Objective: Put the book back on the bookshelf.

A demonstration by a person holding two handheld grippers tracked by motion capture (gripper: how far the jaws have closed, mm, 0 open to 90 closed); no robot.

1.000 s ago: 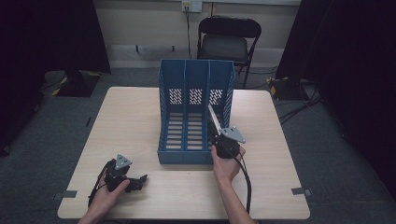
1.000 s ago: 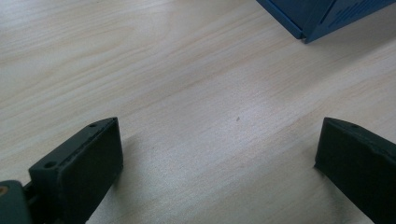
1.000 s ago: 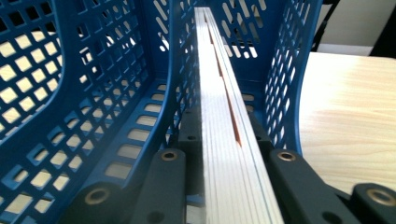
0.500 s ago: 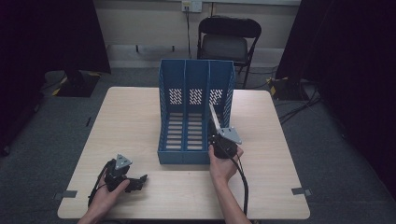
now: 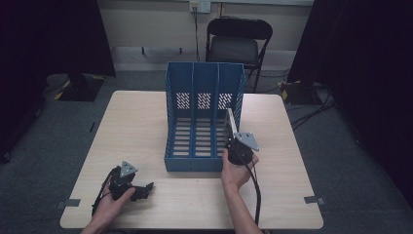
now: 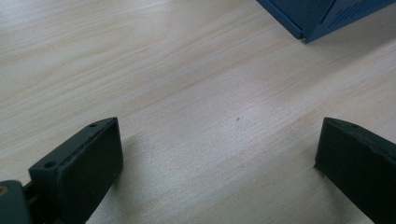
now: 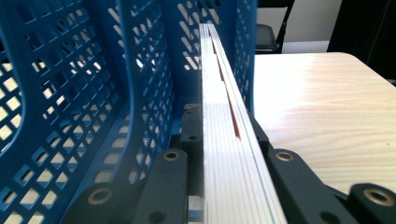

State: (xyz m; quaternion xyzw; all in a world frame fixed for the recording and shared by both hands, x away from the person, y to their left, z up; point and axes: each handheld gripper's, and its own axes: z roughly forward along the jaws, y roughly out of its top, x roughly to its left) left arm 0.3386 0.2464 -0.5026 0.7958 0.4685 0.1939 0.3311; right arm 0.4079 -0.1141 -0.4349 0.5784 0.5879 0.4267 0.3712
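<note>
A blue three-slot file rack (image 5: pixel 204 92) stands in the middle of the table (image 5: pixel 131 131), its open front toward the person. My right gripper (image 5: pixel 230 140) is shut on a thin white booklet (image 5: pixel 231 122), held on edge and tilted. The booklet's far end reaches into the rack's right-hand slot. In the right gripper view the booklet (image 7: pixel 219 107) runs edge-on between the black jaws of my right gripper (image 7: pixel 222 125), next to the perforated wall of the rack (image 7: pixel 70 74). My left gripper (image 5: pixel 144 188) rests on the table at the front left. Its jaws stand wide open over bare wood (image 6: pixel 217 140).
A black folding chair (image 5: pixel 238 44) stands behind the table's far edge. A corner of the rack (image 6: pixel 322 14) is in the left gripper view. Cables lie on the floor at the right (image 5: pixel 311 112). Bare tabletop lies left and right of the rack.
</note>
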